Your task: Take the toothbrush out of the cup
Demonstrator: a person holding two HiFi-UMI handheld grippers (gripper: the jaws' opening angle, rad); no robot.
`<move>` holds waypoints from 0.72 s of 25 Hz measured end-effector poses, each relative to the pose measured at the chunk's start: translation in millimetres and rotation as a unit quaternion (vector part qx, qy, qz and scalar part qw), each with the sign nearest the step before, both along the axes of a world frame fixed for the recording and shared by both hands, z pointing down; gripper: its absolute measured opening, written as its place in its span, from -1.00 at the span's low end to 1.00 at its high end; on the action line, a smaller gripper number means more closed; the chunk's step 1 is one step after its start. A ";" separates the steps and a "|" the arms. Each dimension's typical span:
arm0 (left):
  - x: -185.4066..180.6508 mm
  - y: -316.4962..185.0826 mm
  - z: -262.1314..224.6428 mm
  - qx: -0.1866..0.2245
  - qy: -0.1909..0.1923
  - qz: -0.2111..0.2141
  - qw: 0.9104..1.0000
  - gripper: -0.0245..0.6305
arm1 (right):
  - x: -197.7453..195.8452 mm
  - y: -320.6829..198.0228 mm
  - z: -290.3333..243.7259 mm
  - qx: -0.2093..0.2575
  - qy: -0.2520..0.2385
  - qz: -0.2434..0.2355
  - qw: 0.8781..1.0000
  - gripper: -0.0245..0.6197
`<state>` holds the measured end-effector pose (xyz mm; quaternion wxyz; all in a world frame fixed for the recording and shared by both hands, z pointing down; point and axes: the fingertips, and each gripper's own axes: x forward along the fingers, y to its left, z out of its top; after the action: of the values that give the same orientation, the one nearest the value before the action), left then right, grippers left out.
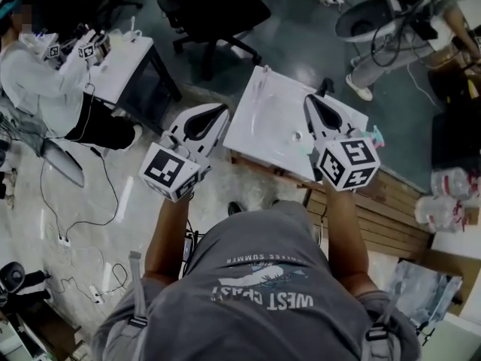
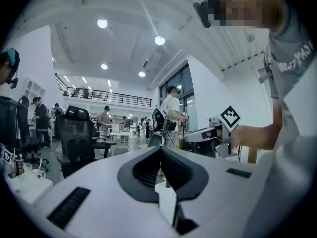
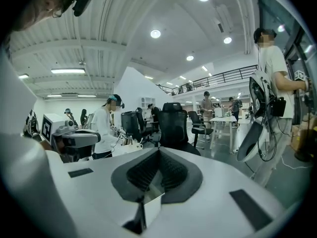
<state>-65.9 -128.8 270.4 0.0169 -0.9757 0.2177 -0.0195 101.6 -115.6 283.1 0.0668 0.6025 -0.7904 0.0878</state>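
In the head view I hold both grippers up over a small white table (image 1: 263, 130). My left gripper (image 1: 222, 110) is at the table's left edge and my right gripper (image 1: 309, 99) over its right side. Both point away from me with their jaws shut and nothing between them. A small pale object (image 1: 297, 135) lies on the tabletop. A teal and pink item (image 1: 376, 135) peeks out past the right gripper's marker cube. I cannot make out a cup or toothbrush for certain. The left gripper (image 2: 161, 150) and right gripper (image 3: 158, 151) views look level across the room and show neither.
A black office chair (image 1: 214, 10) stands beyond the table. At the far left a seated person (image 1: 45, 81) works at a white desk (image 1: 124, 70). A fan (image 1: 368, 17) is at top right, a wooden pallet (image 1: 391, 201) and plastic bottles (image 1: 451, 194) at right, cables (image 1: 68, 216) on the floor.
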 end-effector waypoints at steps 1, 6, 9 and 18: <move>-2.7 -0.8 -1.1 -0.002 0.003 -0.002 1.000 -0.93 | -1.8 -1.3 -0.5 -0.001 0.001 -0.001 1.000 -0.89; -12.5 -9.4 -3.6 -0.004 0.010 -0.017 1.000 -0.93 | -2.3 -15.7 -3.7 0.002 -0.001 -0.007 1.000 -0.89; -19.2 -13.9 -5.0 0.001 0.007 -0.026 1.000 -0.93 | -0.7 -26.8 -3.6 0.004 -0.006 -0.010 1.000 -0.89; -30.4 -35.6 -5.4 -0.001 -0.003 -0.063 0.998 -0.93 | 1.7 -70.5 14.4 -0.009 -0.020 -0.035 0.999 -0.89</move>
<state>-96.4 -164.5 265.0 0.0155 -0.9601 0.2784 -0.0238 103.3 -186.2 297.5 0.0599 0.5722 -0.8112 0.1046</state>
